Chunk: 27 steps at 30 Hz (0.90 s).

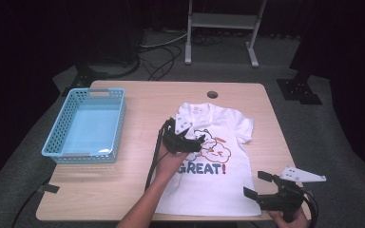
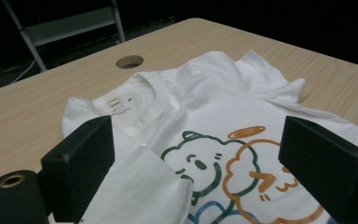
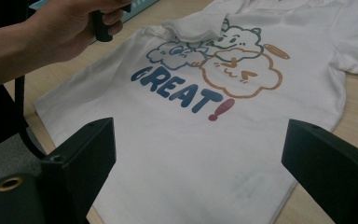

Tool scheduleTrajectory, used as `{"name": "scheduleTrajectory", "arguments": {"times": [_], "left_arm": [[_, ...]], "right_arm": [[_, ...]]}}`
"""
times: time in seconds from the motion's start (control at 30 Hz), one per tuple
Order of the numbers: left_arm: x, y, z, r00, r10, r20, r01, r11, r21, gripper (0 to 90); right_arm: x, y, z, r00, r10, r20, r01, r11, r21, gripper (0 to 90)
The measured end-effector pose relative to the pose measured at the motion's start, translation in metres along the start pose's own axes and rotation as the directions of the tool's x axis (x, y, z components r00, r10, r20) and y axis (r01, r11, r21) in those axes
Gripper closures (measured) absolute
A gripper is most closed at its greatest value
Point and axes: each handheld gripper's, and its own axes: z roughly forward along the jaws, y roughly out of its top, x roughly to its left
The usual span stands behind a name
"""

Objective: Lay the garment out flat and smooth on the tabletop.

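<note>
A white T-shirt (image 1: 209,185) lies flat, front up, on the wooden table (image 1: 138,99), printed with cartoon clouds and the word GREAT!. Its left sleeve (image 2: 140,186) is folded in over the chest. My left gripper (image 1: 197,141) hovers over the print near that sleeve, jaws open with nothing between them (image 2: 200,140). My right gripper (image 1: 257,184) is open at the shirt's lower right corner, just above the hem (image 3: 200,144). In the right gripper view the T-shirt (image 3: 177,140) spreads ahead, and the person's left hand (image 3: 70,28) grips the other handle.
A light blue plastic basket (image 1: 120,123) stands at the table's left, nothing visible inside it. A round cable hole (image 1: 212,94) sits near the far edge, behind the collar (image 2: 135,105). Cables and a metal stand are on the floor beyond the table.
</note>
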Motion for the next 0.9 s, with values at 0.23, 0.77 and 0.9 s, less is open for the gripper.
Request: {"name": "scheduleTrajectory", "arguments": {"times": [0.23, 0.77, 0.9], "left_arm": [[0.008, -0.009, 0.025, 0.9993, -0.009, 0.035, 0.007, 0.9973, 0.074, 16.1], [0.006, -0.027, 0.047, 0.9921, 0.104, 0.07, -0.118, 0.9607, 0.251, 64.0], [0.007, -0.029, 0.049, 0.9918, 0.109, 0.065, -0.123, 0.9551, 0.27, 73.6]], "right_arm": [[-0.001, 0.0, 0.001, 1.0, 0.004, -0.001, -0.004, 1.0, -0.001, 9.2], [-0.003, -0.002, 0.001, 0.9999, 0.014, -0.008, -0.014, 1.0, -0.004, 9.2], [-0.003, -0.002, 0.001, 0.9998, 0.015, -0.012, -0.015, 1.0, -0.007, 9.2]]}}
